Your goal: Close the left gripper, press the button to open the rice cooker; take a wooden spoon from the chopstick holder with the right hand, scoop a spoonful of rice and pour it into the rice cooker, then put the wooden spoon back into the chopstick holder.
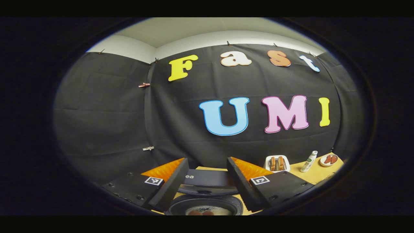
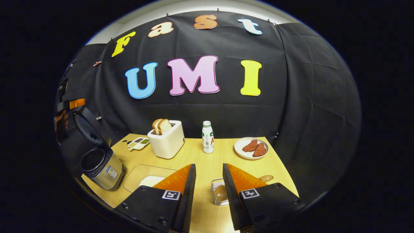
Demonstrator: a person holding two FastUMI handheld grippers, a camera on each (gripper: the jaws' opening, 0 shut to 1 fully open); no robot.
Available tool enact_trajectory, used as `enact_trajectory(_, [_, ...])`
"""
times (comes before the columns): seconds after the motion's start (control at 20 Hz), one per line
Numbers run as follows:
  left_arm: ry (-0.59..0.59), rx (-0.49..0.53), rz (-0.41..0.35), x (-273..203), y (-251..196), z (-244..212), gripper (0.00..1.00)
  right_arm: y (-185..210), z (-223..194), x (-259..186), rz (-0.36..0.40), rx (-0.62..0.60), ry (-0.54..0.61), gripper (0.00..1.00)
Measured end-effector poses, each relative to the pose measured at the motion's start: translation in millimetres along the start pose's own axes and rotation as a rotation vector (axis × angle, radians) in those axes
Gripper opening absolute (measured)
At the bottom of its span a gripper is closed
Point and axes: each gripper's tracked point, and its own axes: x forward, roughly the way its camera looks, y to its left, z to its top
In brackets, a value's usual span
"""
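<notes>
Rice cooker, a silver cylinder with a dark round lid swung up and back, stood open at the near left corner of the pale wooden surface. In my left gripper view I looked down over its dark rim between the fingers of my left tongs, which were parted with nothing between them and hung just above the cooker. Something pale lay at the bottom of the pot, too cut off to name.

From the right gripper view, my right tongs were also spread apart and gripped nothing. Right of the cooker sat a clear shallow tray with a heap of white rice in it, partly hidden by my finger. Farther right of the cooker, between my two fingers, stood the small wire-framed chopstick holder, with the rounded bowl of the brown wooden spoon lying in it. A second wooden piece poked out past my finger, though I could not tell whether it belonged to the same spoon.

Behind the cooker lay a small white dish of seasonings. Right of that stood a cream square toaster with two bread slices upright in it, a white bottle with a green cap, and a white round plate bearing two reddish meat slices. Above the cooker's lid, at the far left edge, a hand held the other tongs.
</notes>
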Motion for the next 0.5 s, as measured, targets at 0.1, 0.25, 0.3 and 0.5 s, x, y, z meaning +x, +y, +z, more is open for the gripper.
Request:
enact_trajectory(0.1, [0.016,-0.004,0.001,1.9,2.8,-5.8,0.83,1.6,0.1,-1.6,0.003,-0.005,-0.001,0.53])
enact_trajectory(0.25, [0.011,-0.039,-0.011,-0.8,3.2,-4.5,0.87,3.2,-0.5,-4.0,0.008,0.002,-0.001,0.53])
enact_trajectory(0.3, [0.02,-0.043,-0.009,-3.1,4.3,-9.1,0.87,3.9,1.3,-4.9,0.01,0.005,-0.005,0.52])
enact_trajectory(0.5, [0.026,-0.038,0.0,-15.0,4.7,-13.3,0.88,6.1,1.2,-8.8,0.018,0.002,-0.012,0.53])
